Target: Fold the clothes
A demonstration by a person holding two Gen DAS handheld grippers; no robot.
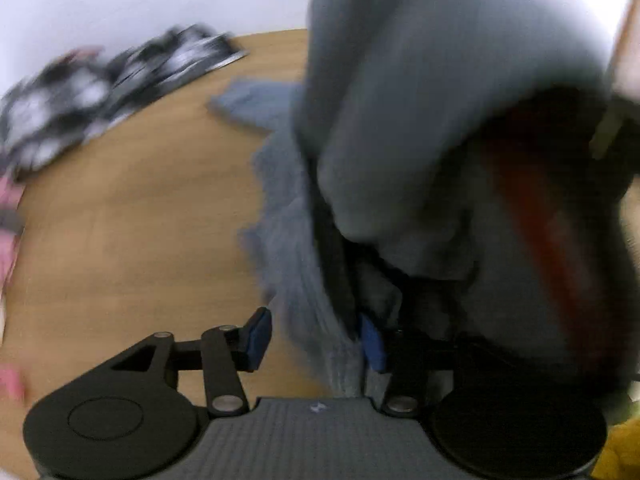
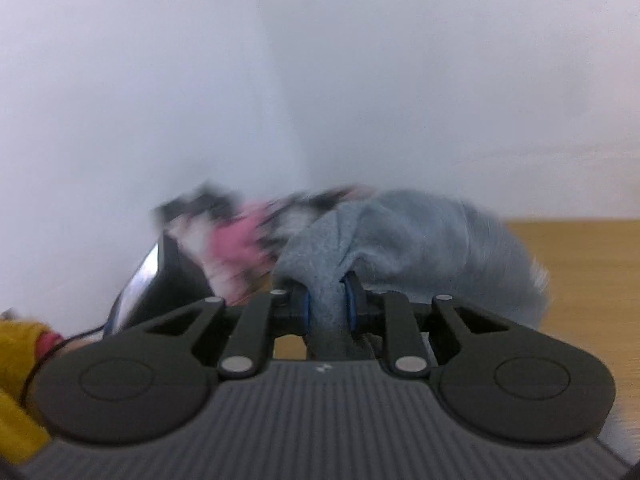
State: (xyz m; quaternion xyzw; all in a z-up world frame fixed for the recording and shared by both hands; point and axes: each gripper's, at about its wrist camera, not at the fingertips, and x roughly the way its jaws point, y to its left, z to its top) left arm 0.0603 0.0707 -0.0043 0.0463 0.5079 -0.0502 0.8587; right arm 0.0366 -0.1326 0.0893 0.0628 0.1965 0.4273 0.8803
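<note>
Over the wooden table (image 1: 120, 240), one grey garment (image 2: 400, 232) hangs lifted — the right gripper (image 2: 327, 306) clamps a bunched fold of it, while the left gripper (image 1: 316, 336) stands apart around another part, pads seemingly not pressing. One black-and-white patterned garment (image 1: 100, 92) lies beyond — pink cloth (image 1: 8, 200) beside it.

a light wooden table (image 1: 120, 240) stands against a plain white wall (image 2: 360, 60), evenly lit.
</note>
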